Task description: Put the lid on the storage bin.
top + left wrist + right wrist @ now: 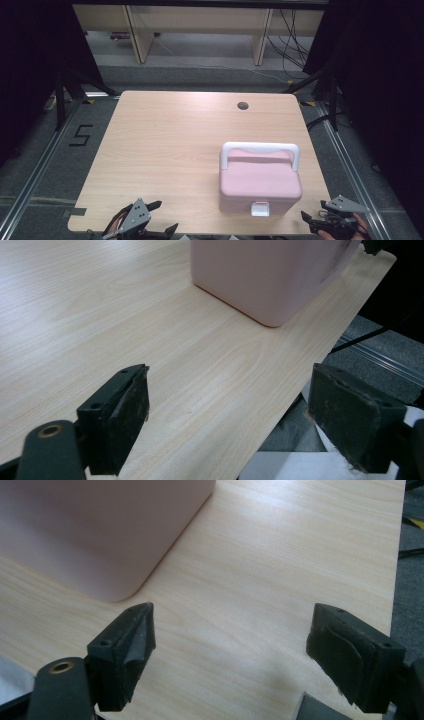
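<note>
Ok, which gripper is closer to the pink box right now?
Right. The right gripper sits just off the pink box's near right corner, jaws open. The left gripper is at the table's near edge, well to the box's left, also open.

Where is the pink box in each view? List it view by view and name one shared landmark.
High view: the pink box sits right of centre near the table's front edge, white handle up, latch facing the person.
Left gripper view: the box is at top centre-right, beyond the open jaws.
Right gripper view: the box is at top left, a rounded corner showing.
Shared landmark: the wooden table.
</note>
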Tool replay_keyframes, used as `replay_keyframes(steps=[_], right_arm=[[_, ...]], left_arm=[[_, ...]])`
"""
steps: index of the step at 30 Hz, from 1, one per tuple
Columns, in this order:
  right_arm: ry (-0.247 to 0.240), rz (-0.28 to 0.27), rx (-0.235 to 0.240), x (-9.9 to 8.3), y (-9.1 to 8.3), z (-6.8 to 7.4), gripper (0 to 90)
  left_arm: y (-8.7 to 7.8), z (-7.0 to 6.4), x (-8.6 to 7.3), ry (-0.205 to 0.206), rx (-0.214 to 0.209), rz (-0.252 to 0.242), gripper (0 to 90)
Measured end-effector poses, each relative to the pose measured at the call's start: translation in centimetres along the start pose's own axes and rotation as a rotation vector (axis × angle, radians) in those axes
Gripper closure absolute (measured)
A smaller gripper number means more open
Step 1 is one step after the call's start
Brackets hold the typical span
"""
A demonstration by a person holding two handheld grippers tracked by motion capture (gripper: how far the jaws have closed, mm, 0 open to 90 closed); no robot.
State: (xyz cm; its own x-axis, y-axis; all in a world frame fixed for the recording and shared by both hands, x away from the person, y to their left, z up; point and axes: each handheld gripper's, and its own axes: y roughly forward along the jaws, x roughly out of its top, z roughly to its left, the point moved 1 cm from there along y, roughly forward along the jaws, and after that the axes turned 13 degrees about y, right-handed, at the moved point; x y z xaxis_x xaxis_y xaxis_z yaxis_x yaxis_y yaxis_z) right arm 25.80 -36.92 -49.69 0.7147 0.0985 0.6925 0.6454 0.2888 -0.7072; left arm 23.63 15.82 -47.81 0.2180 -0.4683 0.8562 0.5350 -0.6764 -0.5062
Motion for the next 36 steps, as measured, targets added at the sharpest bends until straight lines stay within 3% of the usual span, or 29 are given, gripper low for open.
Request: replay_keyframes(steps=[2, 3, 4, 9, 16, 24, 26, 32, 35, 36], right_arm=[[-0.011, -0.002, 0.001, -0.04, -0.01, -0.15, 19.9], [0.009, 0.003, -0.002, -0.08, -0.08, -0.07, 19.9], [0.013, 0.005, -0.002, -0.12, -0.08, -0.1, 19.9], [0.025, 0.017, -0.005, -0.26, -0.13, -0.16, 19.9], [-0.004, 0.006, -0.013, -0.32, -0.12, -0.38, 19.6], [0.031, 0.008, -0.009, -0.45, -0.1, -0.21, 19.2], [0.0, -0.008, -0.017, -0.48, 0.0, -0.43, 19.2], [0.005, -0.007, -0.016, -0.48, -0.05, -0.43, 18.9], [-0.015, -0.016, -0.015, -0.42, 0.0, -0.62, 18.8], [0.012, 0.002, -0.016, -0.41, -0.15, -0.45, 18.8]], left_arm=[[0.1, -0.07, -0.05, -0.006, 0.004, 0.0, 16.2], [0.08, 0.1, -0.11, 0.017, 0.0, 0.014, 16.2], [0.25, -0.05, -0.12, 0.0, -0.001, -0.005, 16.2], [0.27, -0.06, -0.13, 0.004, -0.001, -0.005, 16.2], [0.18, -0.01, -0.13, 0.009, 0.005, 0.009, 16.1], [0.18, 0.02, -0.14, 0.011, 0.007, 0.01, 16.2], [0.19, 0.01, -0.16, 0.01, 0.007, 0.012, 16.2], [0.23, 0.01, -0.17, 0.002, 0.01, 0.006, 16.2], [0.25, 0.01, -0.19, 0.001, 0.01, 0.007, 16.1], [0.29, 0.03, -0.21, 0.003, 0.007, 0.005, 16.2]])
